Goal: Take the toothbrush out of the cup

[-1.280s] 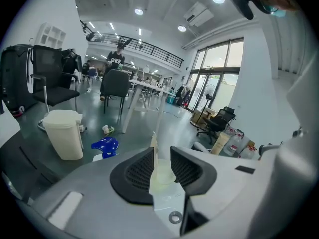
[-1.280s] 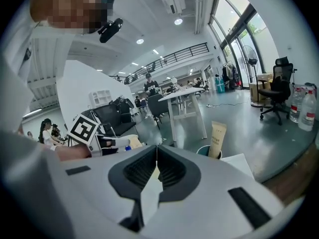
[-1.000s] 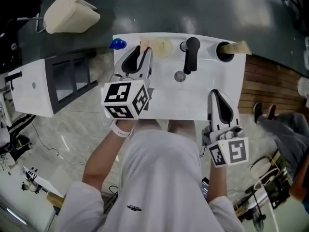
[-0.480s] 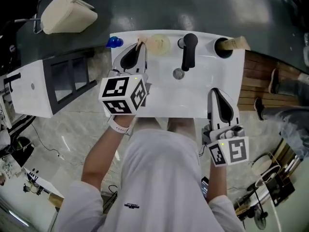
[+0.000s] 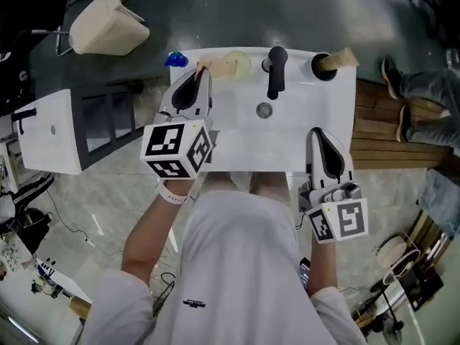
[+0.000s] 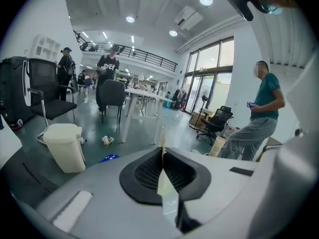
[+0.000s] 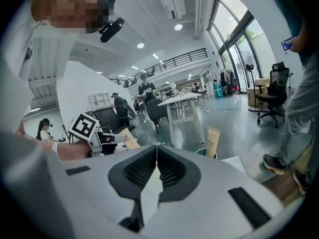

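Note:
My left gripper (image 5: 197, 76) hangs over the back left corner of the white sink (image 5: 237, 146), beside a pale yellow cup (image 5: 237, 65). Its jaws are shut on a thin cream toothbrush handle (image 6: 162, 142), which sticks up between the pads in the left gripper view. A beige end of the toothbrush (image 5: 203, 66) shows at the fingertips in the head view. My right gripper (image 5: 321, 139) is shut and holds nothing, near the sink's front right edge; its pads meet in the right gripper view (image 7: 157, 152).
A black faucet (image 5: 275, 70) stands at the back middle of the sink, with the drain (image 5: 264, 109) in front. A dark cup (image 5: 320, 67) with a beige tube (image 5: 343, 58) sits back right. A cream bin (image 5: 108, 24) and white cabinet (image 5: 50, 131) stand left.
My left gripper's jaws have gone from spread apart to shut on the toothbrush, and it has risen a little. The right gripper stays shut and has barely shifted.

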